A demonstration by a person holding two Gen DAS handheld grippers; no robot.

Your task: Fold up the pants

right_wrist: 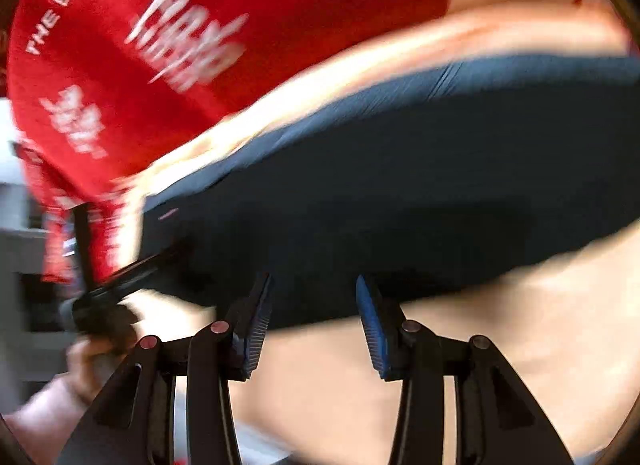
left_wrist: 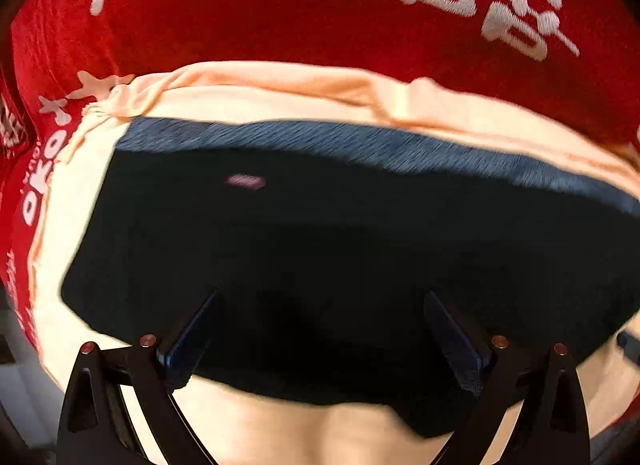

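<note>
Seemingly the folding is nearly done — the dark pants (left_wrist: 320, 233) are seen as a compact folded slab across the middle of both views on a peach cloth (left_wrist: 248, 101), released by the wide left claw (left_wrist: 320, 329) and the half-spread, empty right claw (right_wrist: 314, 321).

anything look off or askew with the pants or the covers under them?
Mostly tidy. The dark pants lie flat as a folded block on the peach sheet. Only oddity: the sheet is bunched and wrinkled at its far left corner, over the red printed cloth. No damage visible; both views are motion-blurred.
</note>
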